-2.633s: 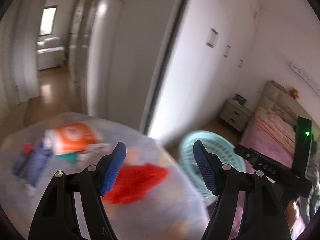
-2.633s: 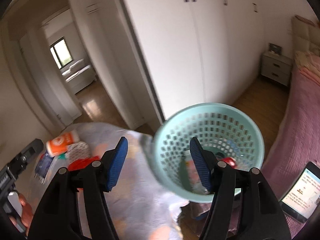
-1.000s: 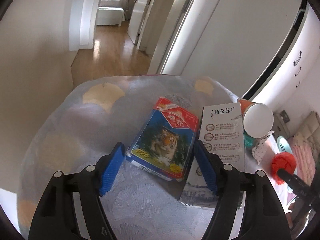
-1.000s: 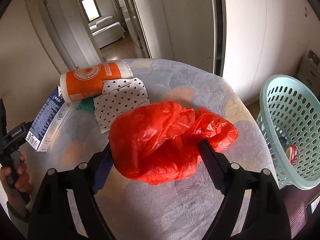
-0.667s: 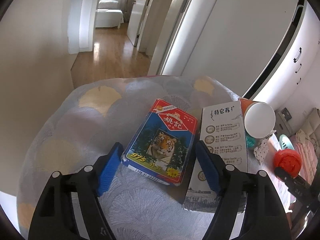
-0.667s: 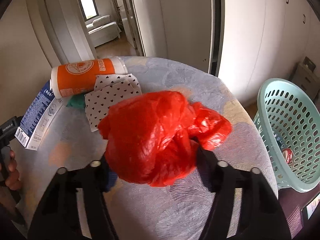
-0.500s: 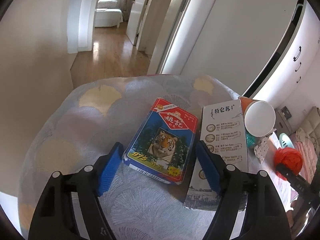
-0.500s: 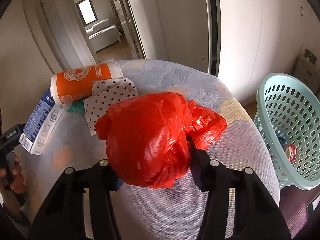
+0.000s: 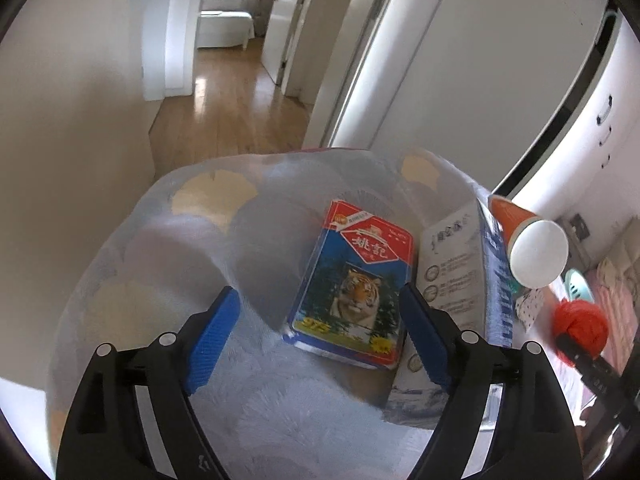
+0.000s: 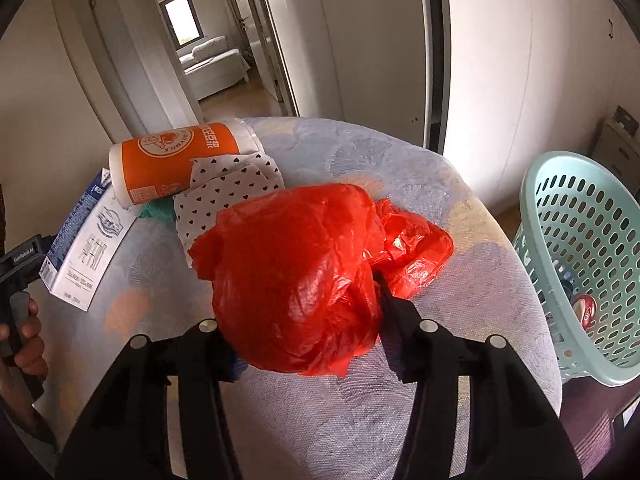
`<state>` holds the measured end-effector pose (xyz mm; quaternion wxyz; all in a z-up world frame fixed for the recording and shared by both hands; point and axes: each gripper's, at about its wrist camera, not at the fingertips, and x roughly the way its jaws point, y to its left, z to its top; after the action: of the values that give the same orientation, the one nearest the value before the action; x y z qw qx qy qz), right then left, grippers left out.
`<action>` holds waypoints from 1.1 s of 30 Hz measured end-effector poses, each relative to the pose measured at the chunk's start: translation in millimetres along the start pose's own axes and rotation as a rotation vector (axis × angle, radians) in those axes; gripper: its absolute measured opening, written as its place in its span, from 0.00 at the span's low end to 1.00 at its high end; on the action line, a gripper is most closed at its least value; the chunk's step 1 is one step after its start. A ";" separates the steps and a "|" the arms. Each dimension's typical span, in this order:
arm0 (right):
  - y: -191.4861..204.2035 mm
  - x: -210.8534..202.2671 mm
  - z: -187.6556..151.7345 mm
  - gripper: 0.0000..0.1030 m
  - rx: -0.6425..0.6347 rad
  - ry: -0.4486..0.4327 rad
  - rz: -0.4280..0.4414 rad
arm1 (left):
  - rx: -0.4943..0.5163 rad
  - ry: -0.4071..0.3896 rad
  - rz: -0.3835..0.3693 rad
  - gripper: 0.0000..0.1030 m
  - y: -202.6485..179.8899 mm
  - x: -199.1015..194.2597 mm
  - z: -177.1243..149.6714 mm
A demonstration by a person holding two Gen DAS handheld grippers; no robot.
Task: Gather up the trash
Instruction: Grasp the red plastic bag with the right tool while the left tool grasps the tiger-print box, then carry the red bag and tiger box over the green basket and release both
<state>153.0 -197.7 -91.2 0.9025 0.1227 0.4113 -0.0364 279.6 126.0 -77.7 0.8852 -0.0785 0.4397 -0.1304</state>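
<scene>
On the cloth-covered round table (image 9: pixel 168 264) lies a blue and red card box with a tiger (image 9: pixel 356 280). Its near end sits between the blue pads of my left gripper (image 9: pixel 316 308), whose jaws are opening. The right pad is right beside the box and the left pad stands well clear. My right gripper (image 10: pixel 304 320) is shut on a crumpled red plastic bag (image 10: pixel 304 264), which bulges over both fingers and hides the pads. The same red plastic bag (image 9: pixel 580 320) shows small at the far right of the left wrist view.
A blue-white carton (image 10: pixel 88 248), an orange paper cup (image 10: pixel 176 160) on its side and a heart-print wrapper (image 10: pixel 228 188) lie behind the bag. A teal basket (image 10: pixel 536 208) holding a red can (image 10: pixel 584 312) stands off the table's right edge. A hand (image 10: pixel 24 340) holds the left gripper.
The right jaws closed on the red bag and bunched it into a ball. The left jaws widened around the tiger box. Before that, both grippers swung from the basket to the table.
</scene>
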 end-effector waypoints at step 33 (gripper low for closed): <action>-16.7 -106.8 2.5 0.39 0.008 -0.239 0.098 | 0.137 -0.172 -0.074 0.59 -96.3 -102.7 -16.0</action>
<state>81.6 -218.2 -12.5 0.9453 0.1409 0.2942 -0.0082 191.8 64.6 14.9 0.9175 -0.0448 0.3489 -0.1854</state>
